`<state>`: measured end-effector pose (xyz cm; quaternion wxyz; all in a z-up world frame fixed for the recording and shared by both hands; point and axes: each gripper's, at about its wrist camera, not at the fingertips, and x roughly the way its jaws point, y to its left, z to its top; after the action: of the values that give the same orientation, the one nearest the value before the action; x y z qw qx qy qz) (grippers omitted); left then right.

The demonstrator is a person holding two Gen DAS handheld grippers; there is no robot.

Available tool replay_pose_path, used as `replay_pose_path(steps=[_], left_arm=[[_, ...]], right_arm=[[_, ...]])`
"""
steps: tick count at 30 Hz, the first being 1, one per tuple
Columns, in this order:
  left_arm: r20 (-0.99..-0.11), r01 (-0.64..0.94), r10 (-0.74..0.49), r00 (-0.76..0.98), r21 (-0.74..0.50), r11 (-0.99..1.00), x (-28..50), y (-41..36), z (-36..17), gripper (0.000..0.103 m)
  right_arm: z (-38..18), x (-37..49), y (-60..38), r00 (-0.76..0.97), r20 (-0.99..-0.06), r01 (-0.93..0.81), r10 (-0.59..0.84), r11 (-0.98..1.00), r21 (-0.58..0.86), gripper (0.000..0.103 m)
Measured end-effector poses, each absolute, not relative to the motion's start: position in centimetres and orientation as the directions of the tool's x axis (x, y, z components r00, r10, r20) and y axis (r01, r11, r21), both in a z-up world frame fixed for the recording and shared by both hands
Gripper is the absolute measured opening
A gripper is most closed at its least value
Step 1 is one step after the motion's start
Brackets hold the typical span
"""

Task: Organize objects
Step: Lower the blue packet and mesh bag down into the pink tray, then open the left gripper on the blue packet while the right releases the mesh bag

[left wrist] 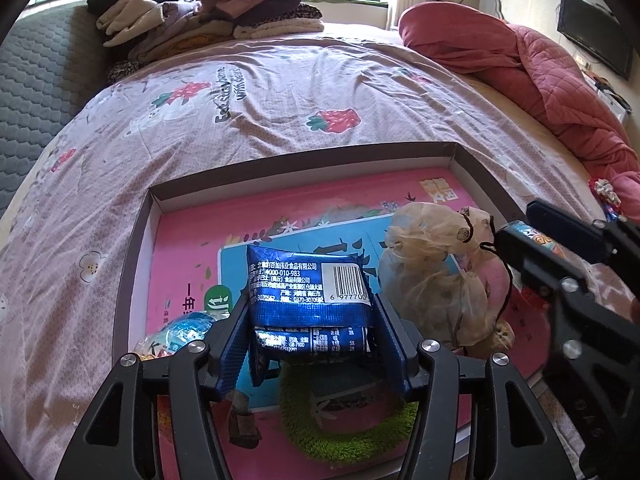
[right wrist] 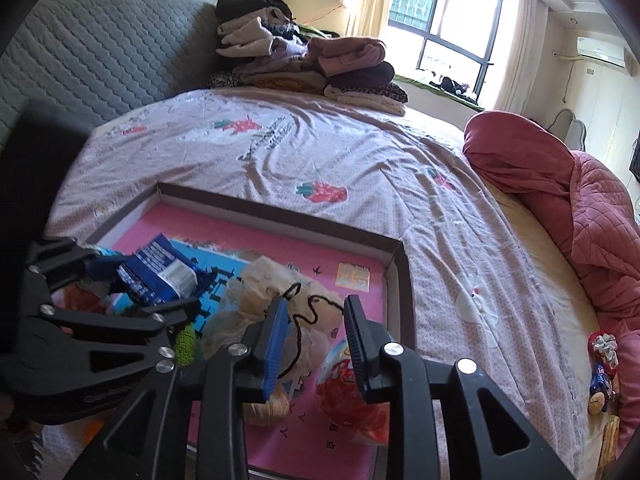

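My left gripper (left wrist: 310, 316) is shut on a blue snack packet (left wrist: 308, 288) with a barcode and holds it over a shallow box (left wrist: 280, 164) with a pink printed floor. The packet also shows in the right wrist view (right wrist: 160, 272). My right gripper (right wrist: 316, 332) is open above a red snack bag (right wrist: 348, 392) and a clear bag of walnuts (right wrist: 260, 308) with a black string. In the left wrist view the right gripper (left wrist: 516, 228) is beside that walnut bag (left wrist: 436, 276). A green fuzzy ring (left wrist: 344, 436) lies under the packet.
The box sits on a bed with a pink strawberry sheet (left wrist: 280, 92). Folded clothes (left wrist: 200, 16) are piled at the headboard. A red quilt (right wrist: 580, 208) is heaped on the right. Small snacks (right wrist: 602, 380) lie on the sheet by the quilt. Another wrapped snack (left wrist: 180, 332) lies in the box's left part.
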<state>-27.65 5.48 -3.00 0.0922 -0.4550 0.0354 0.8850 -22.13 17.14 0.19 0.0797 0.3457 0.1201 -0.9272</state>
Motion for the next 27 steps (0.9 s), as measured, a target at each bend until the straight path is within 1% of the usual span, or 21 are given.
replay_pose_path(steps=[5,9,21,27], left_arm=[[-0.813,-0.186,0.126,-0.568,-0.022,-0.982,-27.8,5.4,-2.9,0.061],[-0.814,-0.176,0.12,-0.568,-0.022,-0.984,-27.9,5.4,-2.7,0.065],[-0.812,-0.168,0.11,-0.573,-0.015,-0.986,-27.4,5.2,-2.2,0.066],[-0.797,-0.166,0.121,-0.592,-0.027,-0.986,-27.0,5.1,-1.1,0.066]], right_arm=[[1.0,-21.9,17.3,-0.757,-0.649,0.228,-0.074,-0.961,-0.156,0.029],[1.4,-21.8,17.5,-0.763,-0.642,0.225,-0.08,-0.963,-0.147,0.029],[1.8,-21.4,17.7,-0.766,-0.638,0.222,-0.084,-0.965,-0.139,0.029],[1.8,-21.5,17.7,-0.762,-0.641,0.221,-0.09,-0.967,-0.127,0.03]])
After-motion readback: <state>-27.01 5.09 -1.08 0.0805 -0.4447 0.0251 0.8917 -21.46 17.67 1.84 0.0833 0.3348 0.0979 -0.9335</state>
